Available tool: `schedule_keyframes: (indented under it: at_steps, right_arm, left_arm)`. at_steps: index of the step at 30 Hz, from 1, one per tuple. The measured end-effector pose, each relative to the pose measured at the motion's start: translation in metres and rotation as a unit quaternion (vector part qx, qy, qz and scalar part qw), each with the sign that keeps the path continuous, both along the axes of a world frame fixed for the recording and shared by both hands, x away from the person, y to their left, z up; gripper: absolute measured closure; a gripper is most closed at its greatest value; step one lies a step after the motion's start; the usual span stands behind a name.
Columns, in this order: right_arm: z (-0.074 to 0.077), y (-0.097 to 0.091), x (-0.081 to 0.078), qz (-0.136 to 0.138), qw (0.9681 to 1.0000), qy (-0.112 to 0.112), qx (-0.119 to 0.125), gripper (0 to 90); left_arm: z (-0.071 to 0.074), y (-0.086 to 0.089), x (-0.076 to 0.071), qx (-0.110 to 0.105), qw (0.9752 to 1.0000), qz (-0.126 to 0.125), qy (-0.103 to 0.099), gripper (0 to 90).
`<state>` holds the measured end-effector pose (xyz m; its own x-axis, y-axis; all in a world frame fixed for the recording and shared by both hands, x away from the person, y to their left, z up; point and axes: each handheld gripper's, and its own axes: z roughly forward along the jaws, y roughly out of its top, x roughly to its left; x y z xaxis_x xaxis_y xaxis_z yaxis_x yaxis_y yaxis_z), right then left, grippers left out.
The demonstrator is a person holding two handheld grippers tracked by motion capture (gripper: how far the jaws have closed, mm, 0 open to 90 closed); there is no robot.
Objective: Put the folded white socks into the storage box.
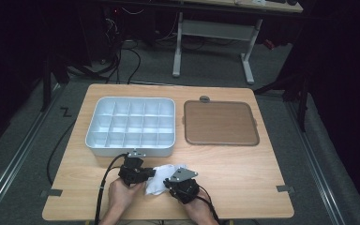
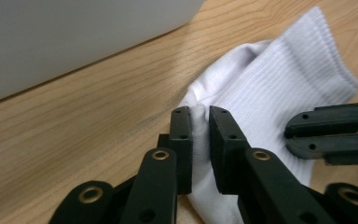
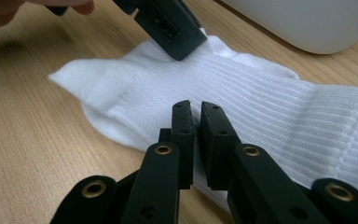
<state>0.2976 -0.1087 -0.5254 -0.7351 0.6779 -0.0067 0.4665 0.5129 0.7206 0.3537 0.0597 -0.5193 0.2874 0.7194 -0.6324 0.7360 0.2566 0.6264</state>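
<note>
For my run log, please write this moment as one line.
left gripper: shut on white sock | right gripper: shut on white sock | sock: on table, before white compartment tray

White compartment tray [image 1: 130, 125] beside brown lid [image 1: 220, 123], both on wooden table [image 1: 243, 178].

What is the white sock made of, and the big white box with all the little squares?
The sock looks like soft knitted cloth, maybe cotton: fine ribs run along it and it bunches up where each claw pinches it. The box looks like smooth plastic, matte white with thin, even dividers, though painted metal can't be ruled out.
</note>
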Motion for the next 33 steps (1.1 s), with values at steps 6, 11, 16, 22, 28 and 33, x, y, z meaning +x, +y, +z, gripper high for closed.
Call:
schedule_keyframes:
  at_steps: [6,11,16,22,28,33]
  right_arm:
    - [0.000,0.000,0.001,0.003,1.0000,0.004,0.002,86.3]
    - [0.000,0.000,0.003,0.005,0.9999,0.011,0.003,87.3]
    - [0.001,0.001,0.005,0.014,0.9998,0.016,0.005,87.9]
    - [0.001,0.004,0.006,0.021,0.9995,0.022,0.007,88.2]
    - [0.001,0.011,0.008,0.032,0.9991,0.027,0.006,88.3]
    - [0.003,0.014,0.011,0.038,0.9987,0.033,0.007,88.1]
  left_arm:
    - [0.014,0.006,-0.005,-0.031,0.9995,-0.007,-0.003,83.2]
    - [0.022,0.006,-0.006,-0.054,0.9984,-0.017,-0.001,83.8]
    - [0.028,0.005,-0.008,-0.075,0.9970,-0.022,0.000,84.2]
    - [0.032,0.005,-0.009,-0.094,0.9952,-0.026,0.004,84.8]
    - [0.033,0.003,-0.008,-0.113,0.9932,-0.026,0.001,85.3]
    - [0.031,0.003,-0.005,-0.116,0.9930,-0.021,0.001,85.5]
